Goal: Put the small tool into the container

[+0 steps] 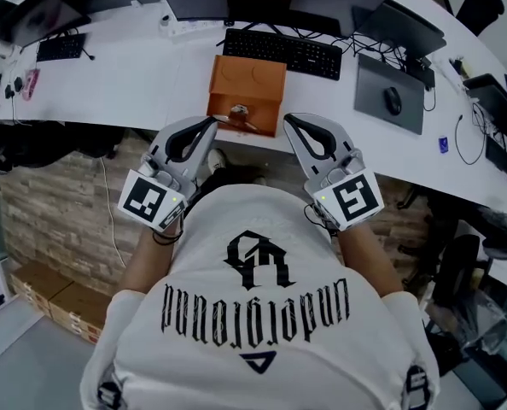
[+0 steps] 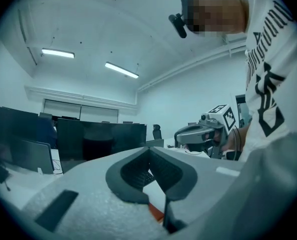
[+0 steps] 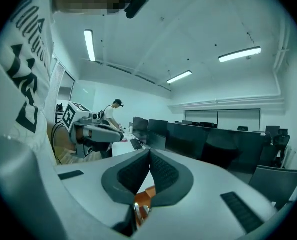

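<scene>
Head view, small tool (image 1: 239,114) on container (image 1: 247,84), between left tongs (image 1: 212,121) and right tongs (image 1: 288,119)

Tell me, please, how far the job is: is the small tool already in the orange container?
Looks done: the small tool lies at the near end of the orange container, though inside or on top I cannot tell. In hand: nothing; the left gripper and right gripper are both shut and empty. Left: probably only a check.
</scene>
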